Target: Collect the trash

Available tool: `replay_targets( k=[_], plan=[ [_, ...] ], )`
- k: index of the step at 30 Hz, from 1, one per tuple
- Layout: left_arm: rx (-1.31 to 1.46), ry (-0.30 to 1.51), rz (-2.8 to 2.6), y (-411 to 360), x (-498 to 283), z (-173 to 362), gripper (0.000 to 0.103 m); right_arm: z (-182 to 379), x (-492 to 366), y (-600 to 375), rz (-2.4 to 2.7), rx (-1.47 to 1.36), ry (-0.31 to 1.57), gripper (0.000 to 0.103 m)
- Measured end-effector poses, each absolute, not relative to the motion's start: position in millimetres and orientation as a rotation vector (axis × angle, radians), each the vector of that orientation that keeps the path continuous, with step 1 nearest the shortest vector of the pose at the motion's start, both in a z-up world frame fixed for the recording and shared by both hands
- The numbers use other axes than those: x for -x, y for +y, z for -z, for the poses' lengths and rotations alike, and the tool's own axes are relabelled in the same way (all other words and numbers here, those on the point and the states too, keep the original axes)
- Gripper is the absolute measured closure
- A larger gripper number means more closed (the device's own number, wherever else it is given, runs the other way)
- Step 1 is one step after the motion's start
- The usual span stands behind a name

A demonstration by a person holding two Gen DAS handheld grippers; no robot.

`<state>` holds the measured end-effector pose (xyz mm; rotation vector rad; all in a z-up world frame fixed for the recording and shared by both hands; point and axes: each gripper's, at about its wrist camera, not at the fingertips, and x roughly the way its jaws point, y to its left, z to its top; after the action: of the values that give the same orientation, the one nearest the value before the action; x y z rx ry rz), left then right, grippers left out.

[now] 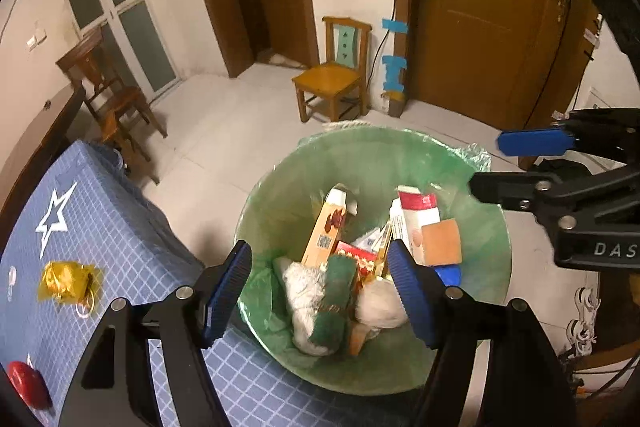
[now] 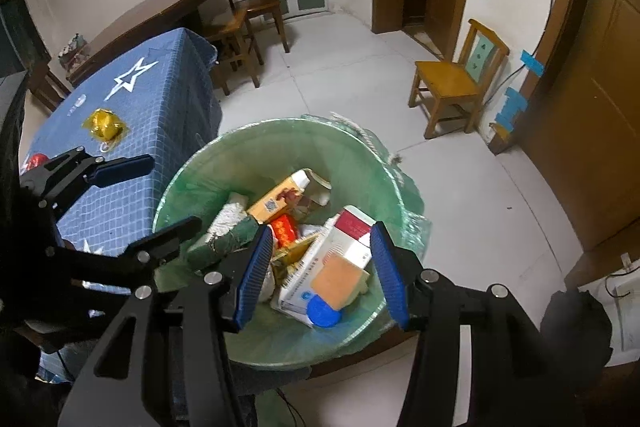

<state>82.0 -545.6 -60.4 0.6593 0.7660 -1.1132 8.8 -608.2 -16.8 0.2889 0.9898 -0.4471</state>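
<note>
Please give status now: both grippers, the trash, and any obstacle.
Left gripper open, empty, over bin. Right gripper open, empty, over bin too. Gold wrapper and red thing left on table. Nothing blocking.
</note>
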Motion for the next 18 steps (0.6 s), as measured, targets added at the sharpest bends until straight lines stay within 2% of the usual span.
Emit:
replay_targets(
  k=[14, 18],
  plan=[
    [-0.681, 0.843, 1.095, -544, -76, 80, 0.031, 24, 13, -617, 0.504, -0.313, 0.989, 0.048],
    [-0.683, 0.814, 1.115, -543, -74, 80, 0.031, 26, 18, -618, 0.513, -0.323, 0.98, 0.045]
  ],
)
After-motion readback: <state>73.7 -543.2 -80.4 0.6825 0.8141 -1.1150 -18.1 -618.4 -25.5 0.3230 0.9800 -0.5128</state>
